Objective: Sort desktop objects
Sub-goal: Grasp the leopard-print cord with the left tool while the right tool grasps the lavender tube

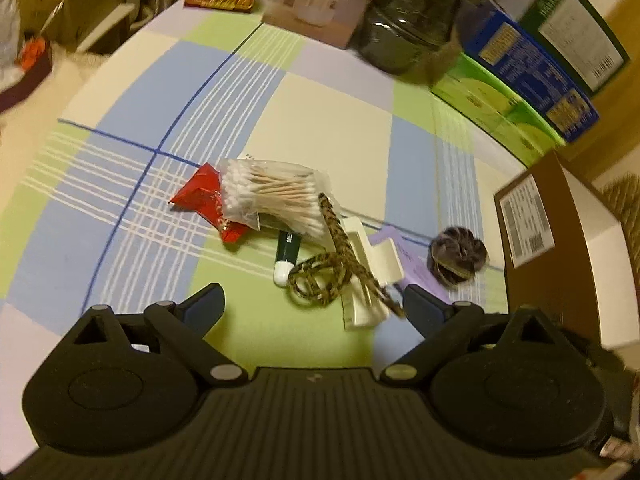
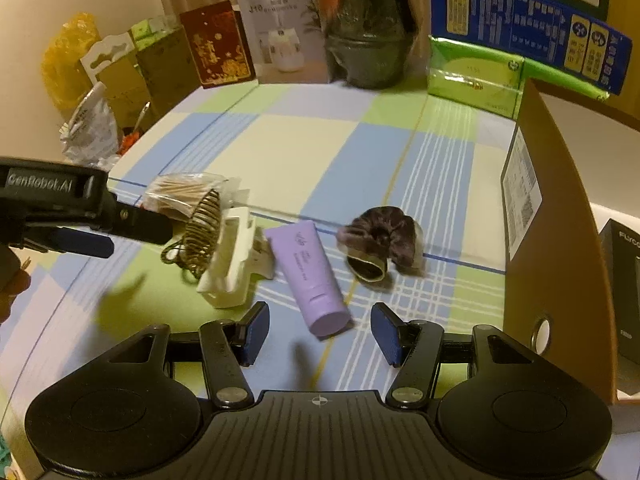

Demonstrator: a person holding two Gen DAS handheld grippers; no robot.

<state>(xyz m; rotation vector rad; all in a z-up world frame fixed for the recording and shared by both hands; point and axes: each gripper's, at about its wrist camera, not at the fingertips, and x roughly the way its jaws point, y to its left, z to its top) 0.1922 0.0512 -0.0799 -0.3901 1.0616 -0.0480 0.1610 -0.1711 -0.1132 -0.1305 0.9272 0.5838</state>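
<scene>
On the checked cloth of the surface (image 1: 328, 120), the pile starts at the left with a crinkled red foil packet (image 1: 202, 196), partly buried under a clear bag of wooden cotton swabs (image 1: 276, 196). A dark green tube with a white cap (image 1: 286, 254) pokes out beneath it. A leopard-print cord hair tie (image 1: 320, 280) loops over a glossy cream plastic claw clip (image 2: 232, 260). Next lies a smooth lilac tube (image 2: 310, 276), then a plush dark scrunchie (image 2: 380, 236) near a tall brown cardboard box (image 2: 556, 240), cut off by the frame. The left gripper (image 1: 312, 304) hovers over the cord, jaws released; the right gripper (image 2: 318, 334) hangs, jaws spread, at the lilac tube's cap.
</scene>
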